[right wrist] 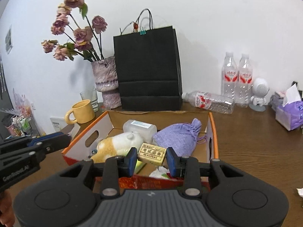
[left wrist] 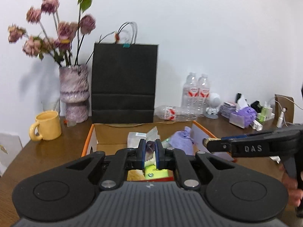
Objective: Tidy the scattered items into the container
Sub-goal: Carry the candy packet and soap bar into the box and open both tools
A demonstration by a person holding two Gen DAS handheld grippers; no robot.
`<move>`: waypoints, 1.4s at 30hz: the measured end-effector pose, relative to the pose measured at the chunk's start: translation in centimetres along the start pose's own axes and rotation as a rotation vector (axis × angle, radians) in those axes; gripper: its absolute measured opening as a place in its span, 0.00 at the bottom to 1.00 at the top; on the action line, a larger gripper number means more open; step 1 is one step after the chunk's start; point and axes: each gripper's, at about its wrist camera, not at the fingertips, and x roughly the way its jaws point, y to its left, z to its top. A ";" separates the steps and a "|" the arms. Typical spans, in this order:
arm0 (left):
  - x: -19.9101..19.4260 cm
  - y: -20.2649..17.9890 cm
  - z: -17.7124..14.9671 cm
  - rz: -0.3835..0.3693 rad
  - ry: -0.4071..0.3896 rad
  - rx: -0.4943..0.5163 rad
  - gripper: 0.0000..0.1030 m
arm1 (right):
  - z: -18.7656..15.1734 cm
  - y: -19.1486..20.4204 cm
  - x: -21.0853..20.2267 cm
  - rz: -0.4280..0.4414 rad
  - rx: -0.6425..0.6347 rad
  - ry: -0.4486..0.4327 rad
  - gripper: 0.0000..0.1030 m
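While the left wrist view looks over the cardboard box [left wrist: 89, 141] on the brown table [left wrist: 47, 151], the left gripper [left wrist: 150, 154] has its blue pads pressed tight on a small crinkle-edged sachet [left wrist: 151, 134], which sticks up between the fingers above the box's near end. Inside the box lie a clear plastic case [left wrist: 135, 138] and a purple drawstring pouch [left wrist: 182, 139]; a green packet [left wrist: 155, 173] shows just under the jaws. From the right edge the right gripper [left wrist: 205, 141] reaches over the box's orange-trimmed wall, with something tan at its tip. Behind the box stand a black paper bag [left wrist: 124, 83], a purple vase of dried flowers [left wrist: 74, 92], a yellow mug [left wrist: 47, 125] and clear bottles [left wrist: 197, 90].

As the right wrist view looks down over the same box [right wrist: 83, 141], the right gripper [right wrist: 152, 159] is partly closed on a tan eraser [right wrist: 152, 154] with printed characters; the eraser sits tilted between the blue pads, above the box's near end. Below and beyond it lie a white and tan plush toy [right wrist: 117, 143], the clear case [right wrist: 140, 128], the purple pouch [right wrist: 176, 138] and a crumpled white wrapper [right wrist: 159, 172]. At the left edge, the left gripper [right wrist: 65, 137] points toward the box's handle-slot wall; from here its grip cannot be made out. The bag [right wrist: 147, 66], vase [right wrist: 106, 81], mug [right wrist: 82, 111] and bottles [right wrist: 236, 79] stand behind.
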 end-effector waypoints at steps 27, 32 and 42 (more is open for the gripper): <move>10.7 6.3 -2.7 0.126 0.181 -0.091 0.41 | -0.6 -0.9 11.4 -0.086 -0.090 0.167 0.32; 9.0 5.6 -2.3 0.124 0.113 -0.084 0.83 | -0.3 -0.5 10.1 -0.108 -0.092 0.108 0.86; 6.3 3.3 -1.8 0.143 -0.016 -0.027 1.00 | 0.3 -0.2 8.5 -0.094 -0.081 0.078 0.92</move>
